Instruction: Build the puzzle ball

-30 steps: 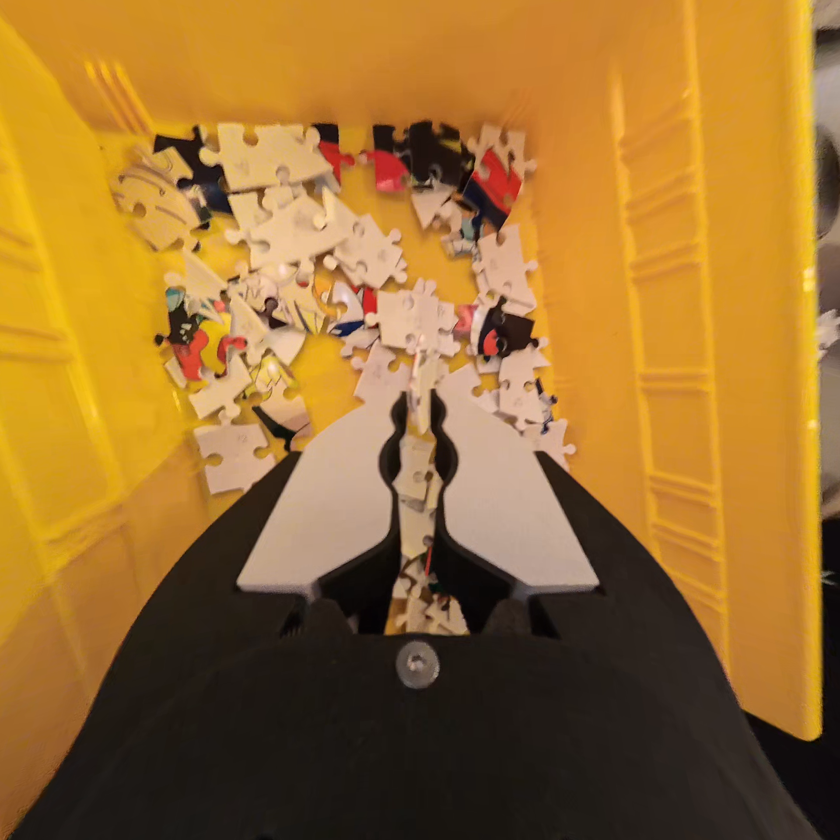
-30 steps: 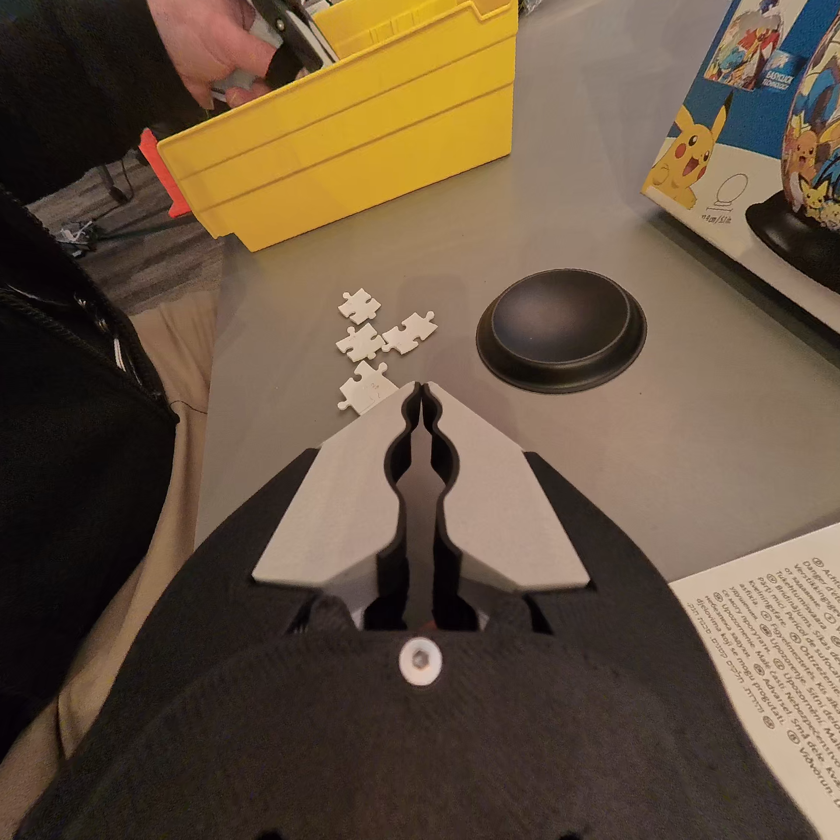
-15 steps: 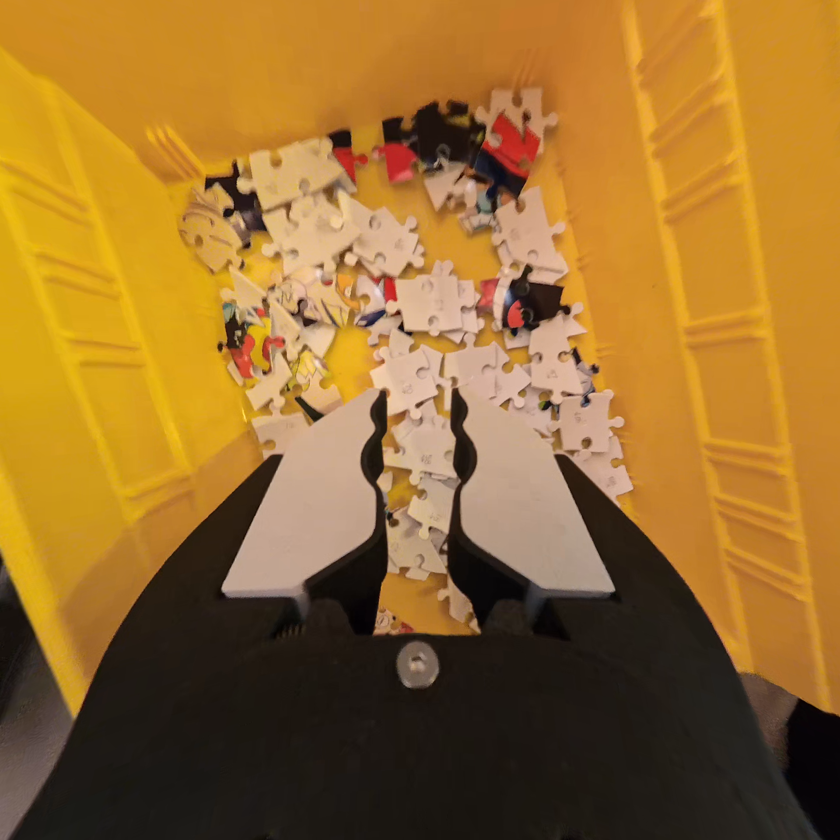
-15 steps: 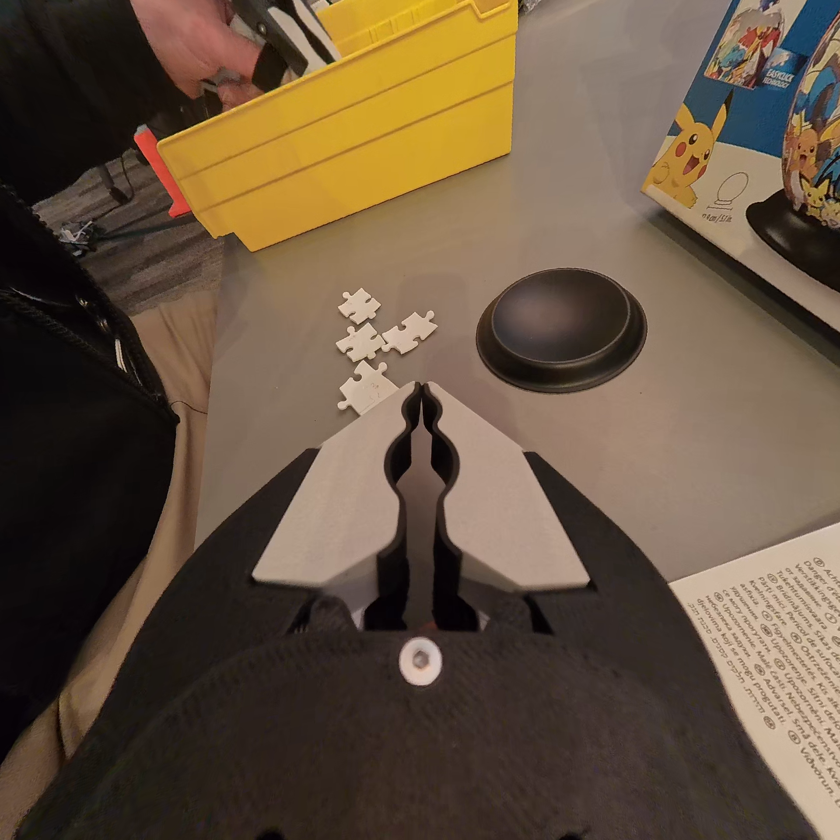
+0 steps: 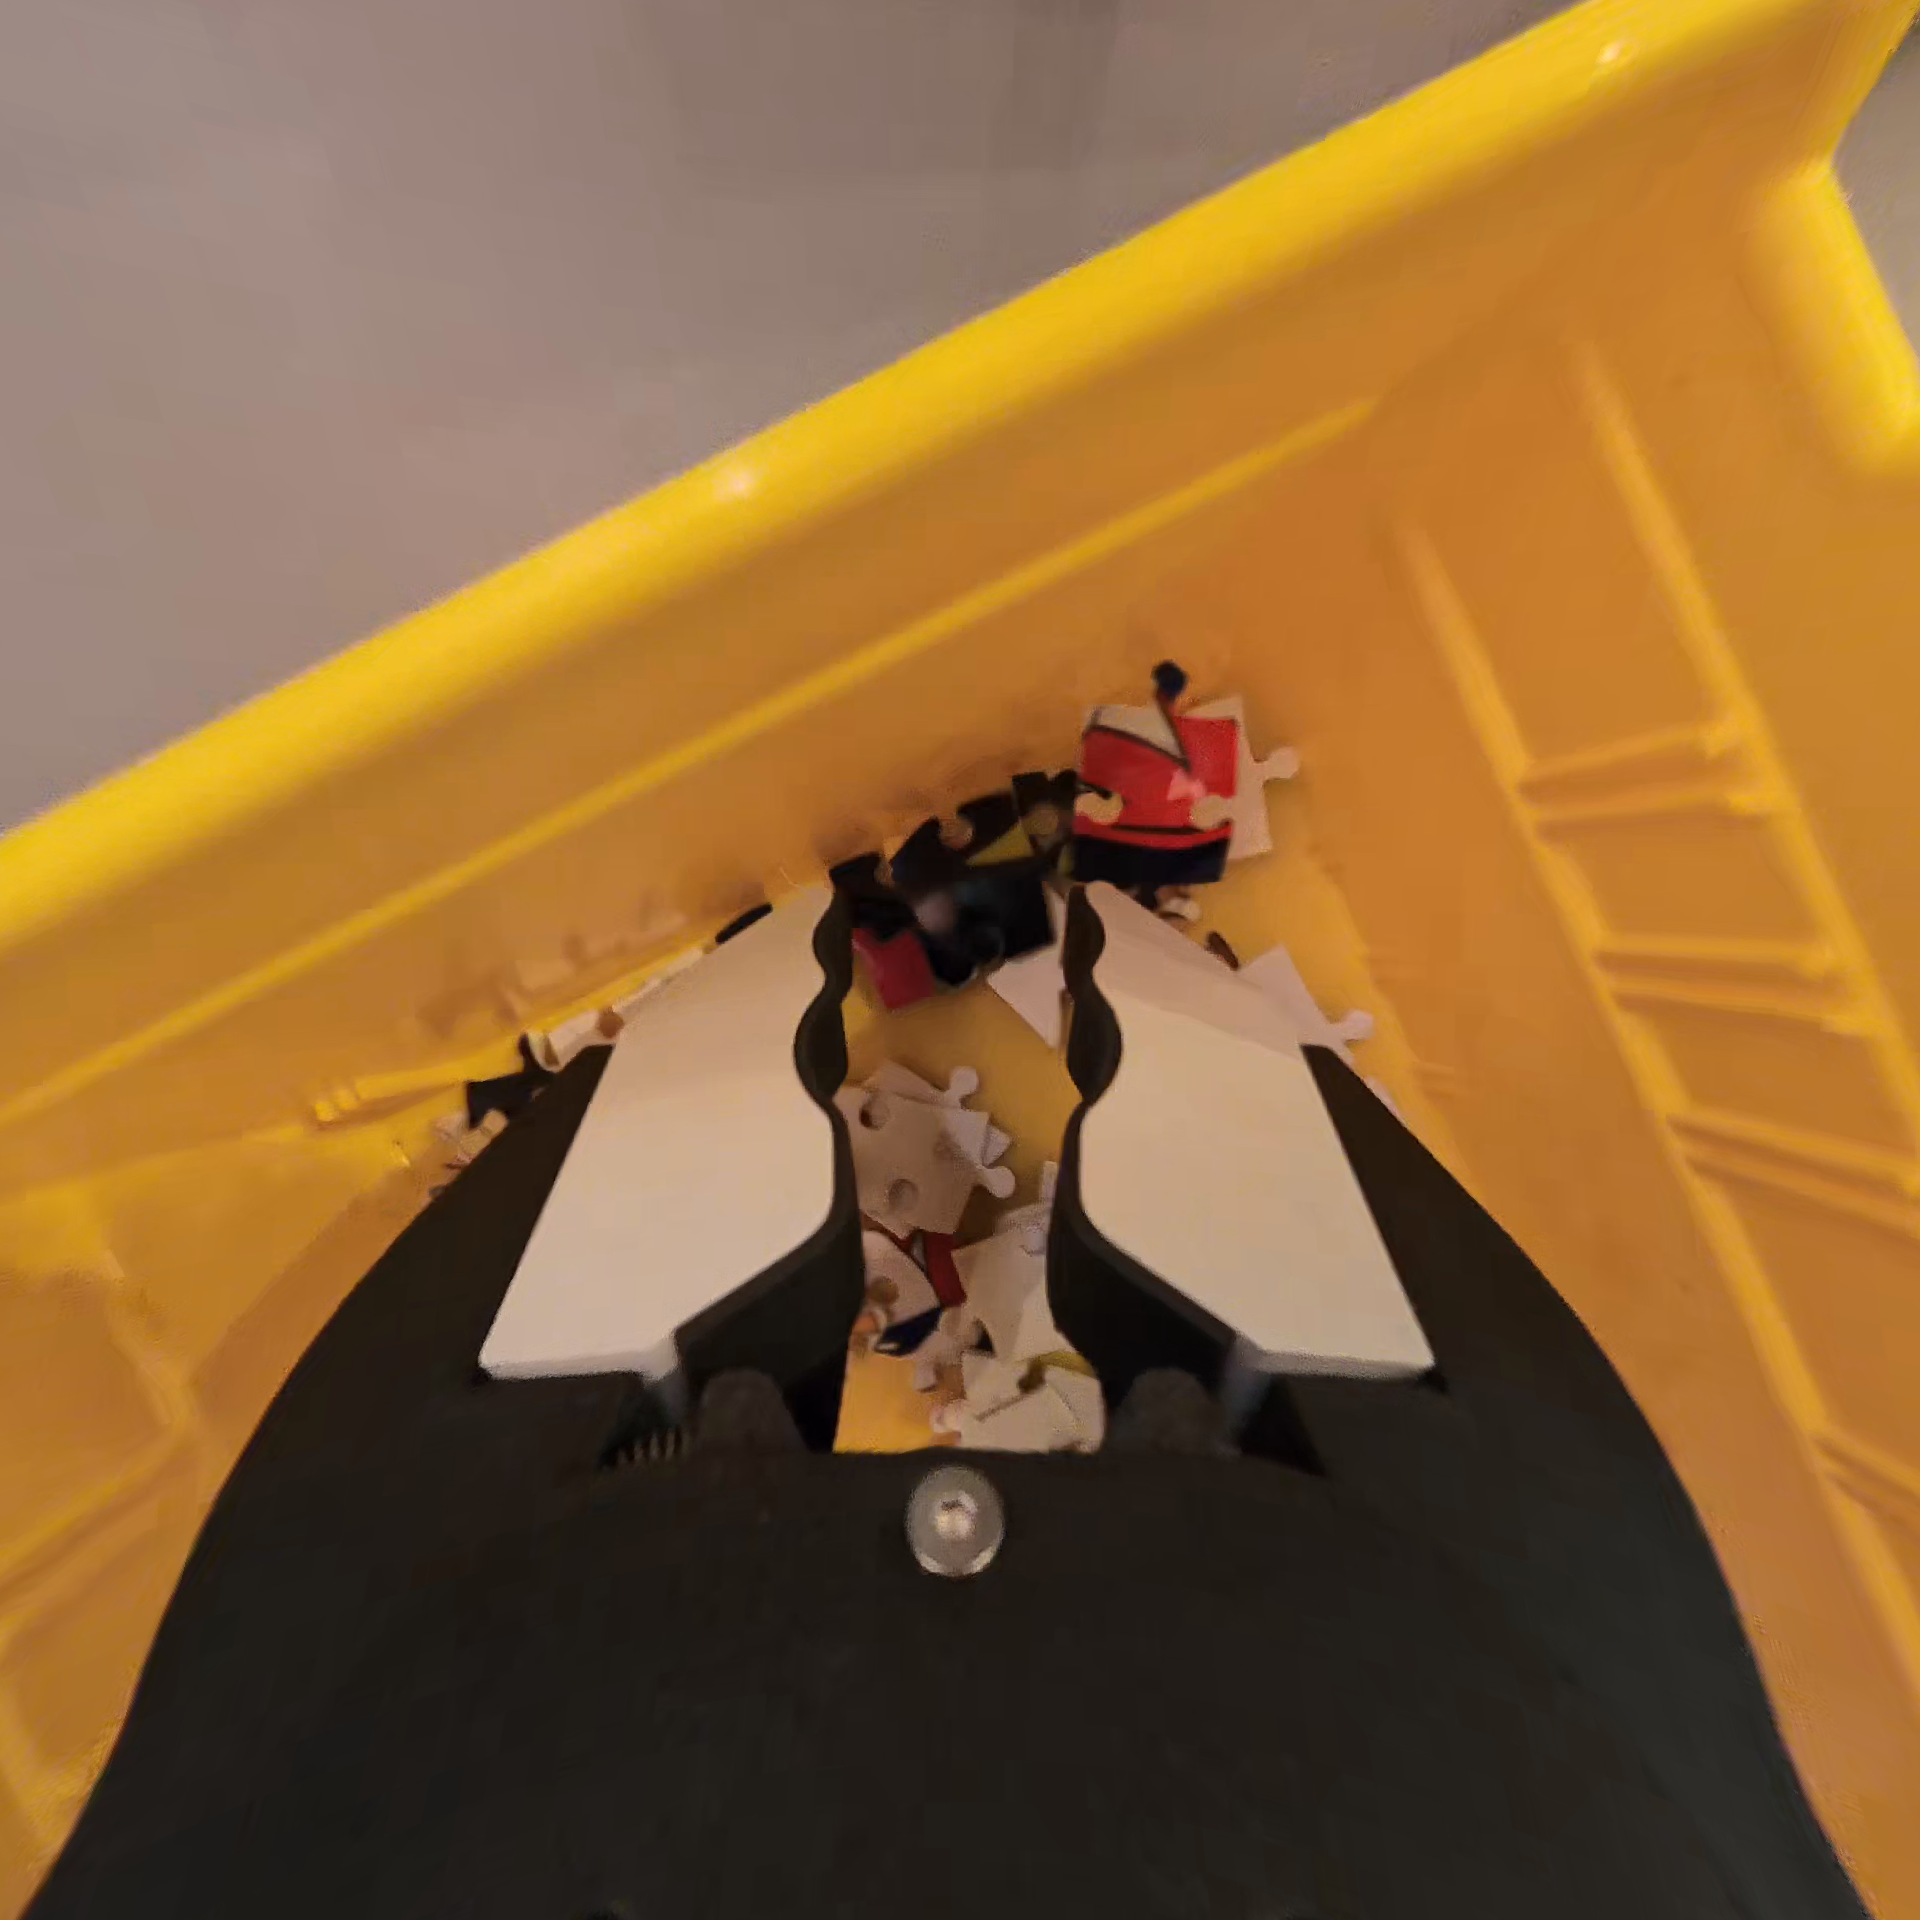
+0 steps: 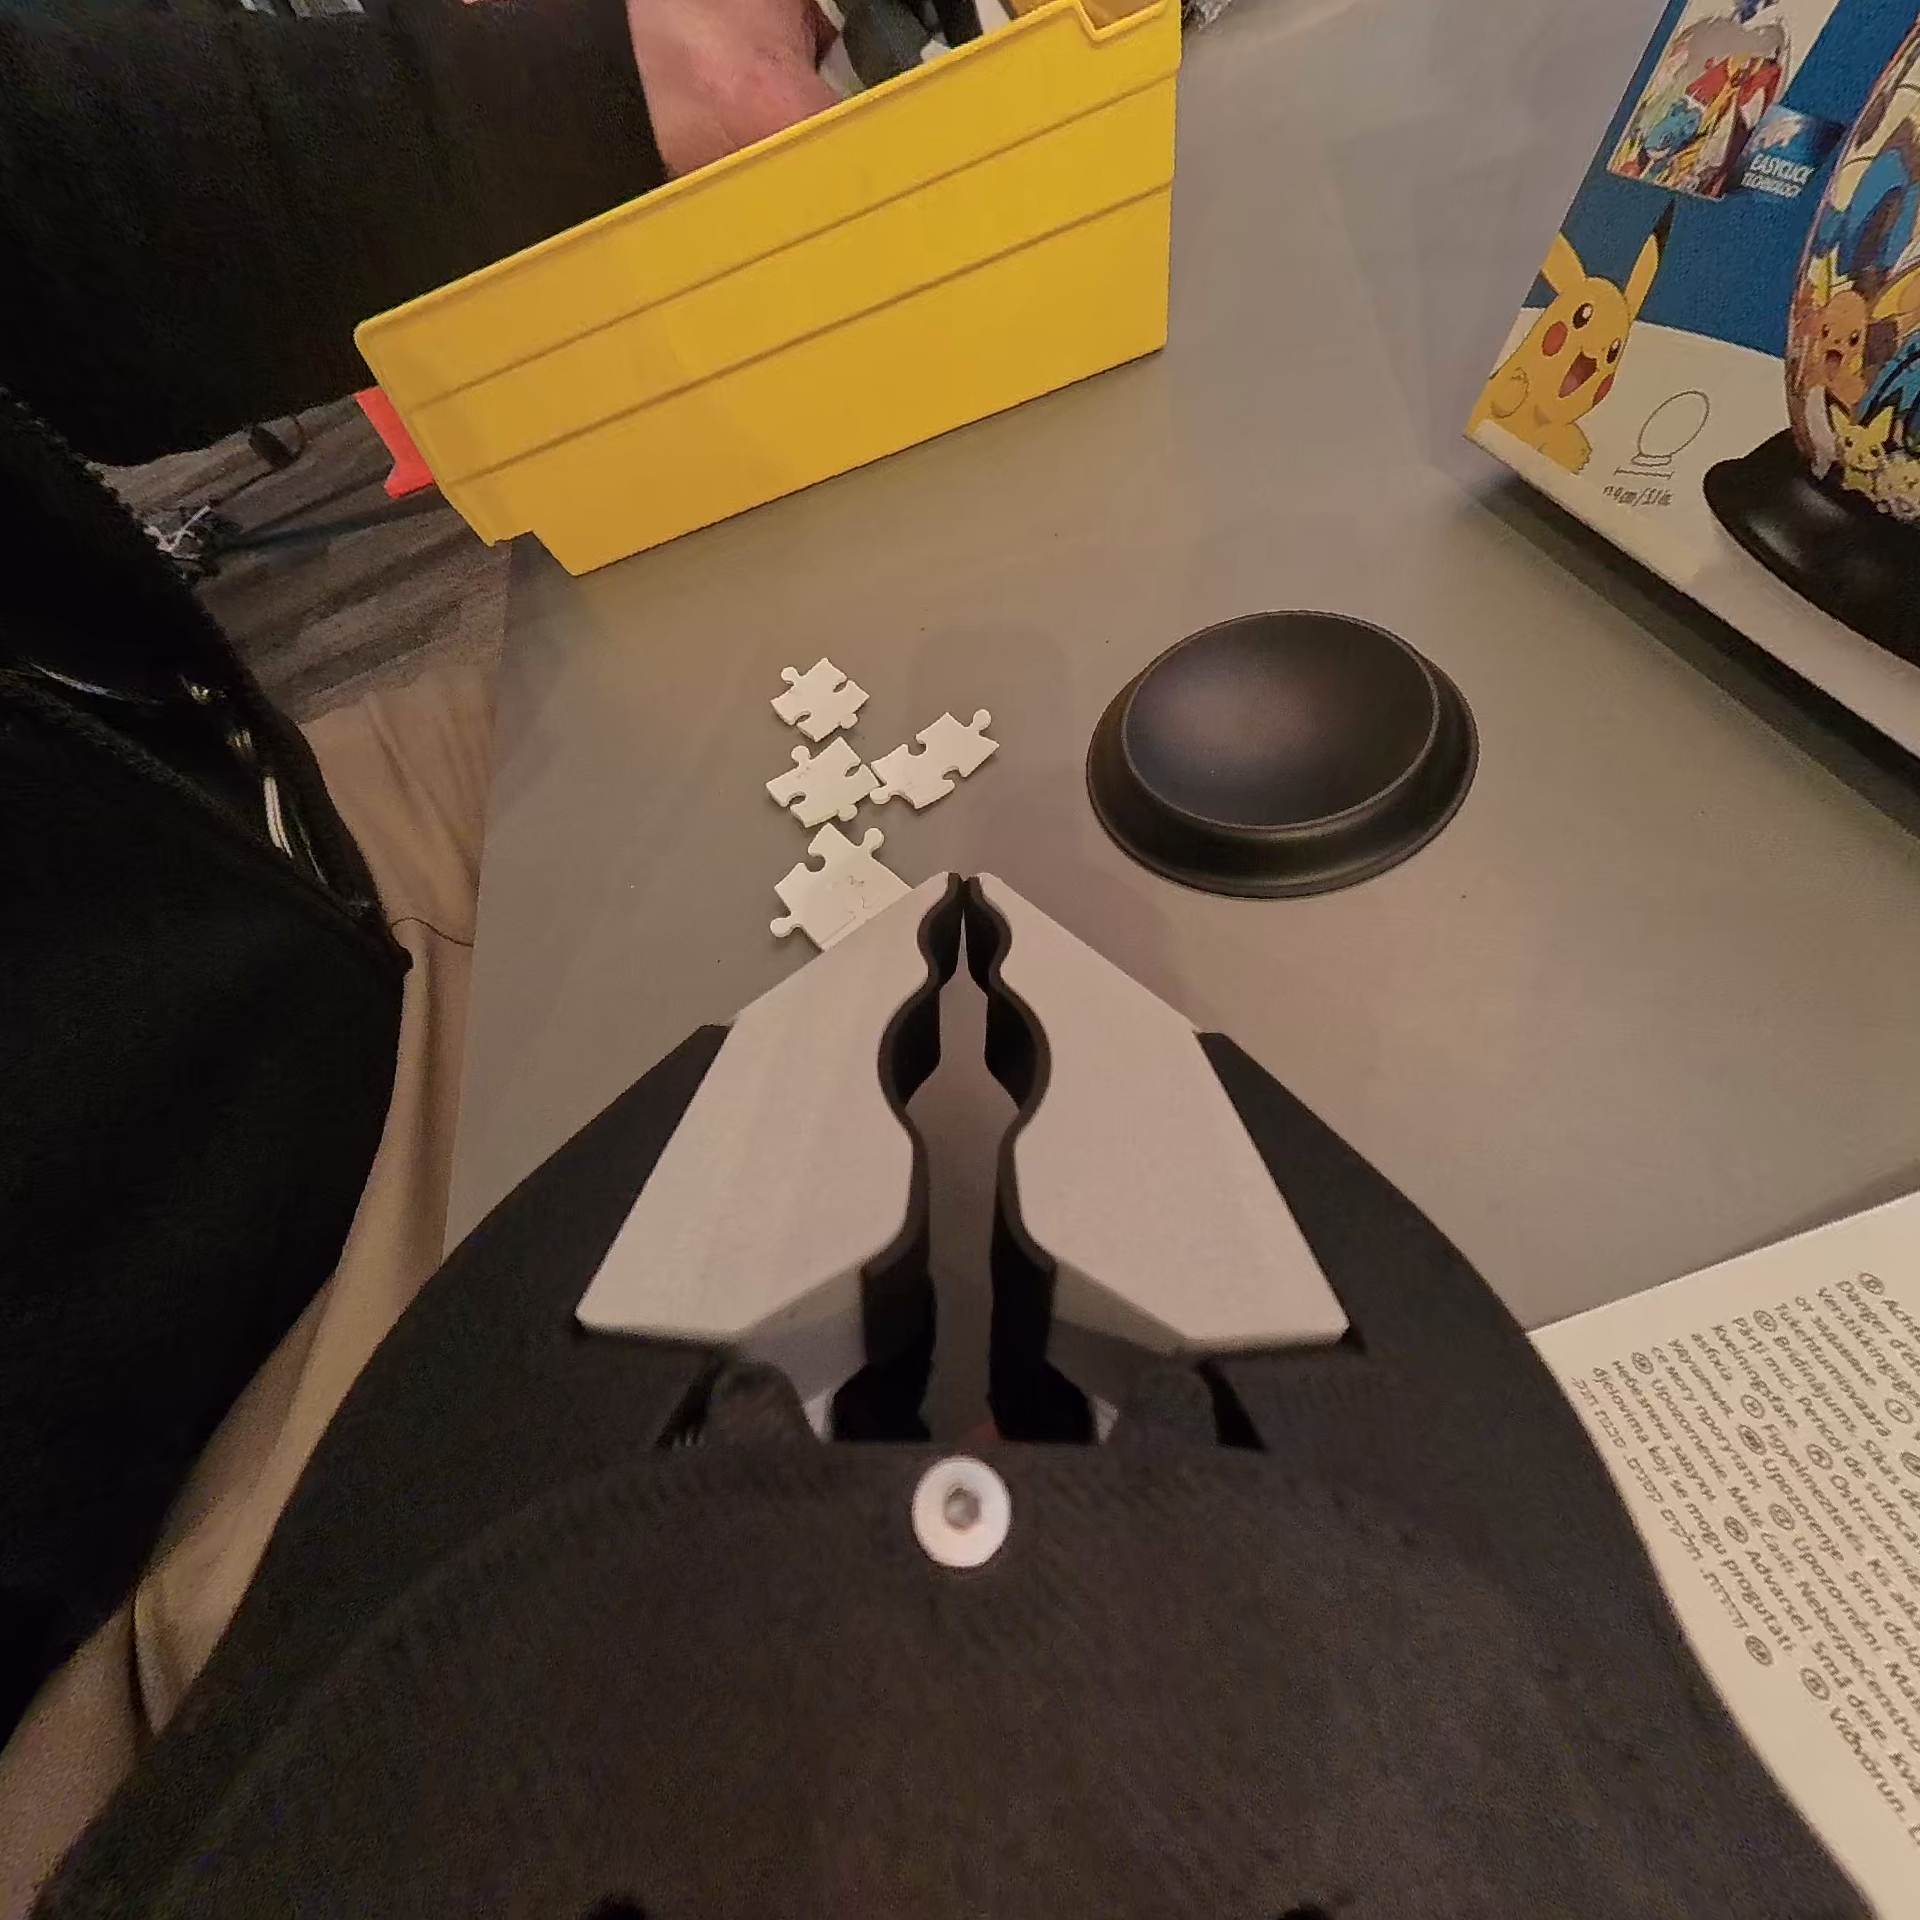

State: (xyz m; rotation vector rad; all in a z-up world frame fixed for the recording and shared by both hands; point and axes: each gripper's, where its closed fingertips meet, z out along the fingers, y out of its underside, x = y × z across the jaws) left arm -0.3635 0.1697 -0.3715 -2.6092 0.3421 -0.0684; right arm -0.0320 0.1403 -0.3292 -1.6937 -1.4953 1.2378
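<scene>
**Left claw at far corner of bin, released; right claw idle over table**

Left gripper (image 5: pixel 951 904): released, fingers spread, nothing between them. Sits low inside the yellow bin (image 5: pixel 1558 727), pointed into a far corner.

Dark puzzle piece (image 5: pixel 966 894): lies straight ahead, framed in the gap between the fingertips, at the foot of the bin wall. Whether the tips touch it cannot be told; the patch is blurred. Long axis unclear for the same reason.

Red puzzle piece (image 5: pixel 1158 795): just beyond and to the right of the dark one, leaning against the wall.

Loose white pieces (image 5: pixel 925 1153): on the bin floor under the claw, back side up.

Right gripper (image 6: pixel 961 883): clenched, tips meeting, holding nothing. Hangs over the grey table (image 6: pixel 1351 1091), well apart from the bin.

Four white pieces (image 6: pixel 831 779): on the table just ahead-left of the right claw, unjoined or barely joined.

Black stand (image 6: pixel 1283 753): on the table, ahead-right, bare.

Puzzle box (image 6: pixel 1662 312) and instruction sheet (image 6: pixel 1766 1507): at the right edge.

Judgement: picking stage, ball barely begun. Left claw is the nearer one; a short forward reach and a squeeze should take the dark piece, though the wall close behind leaves little room.
</scene>
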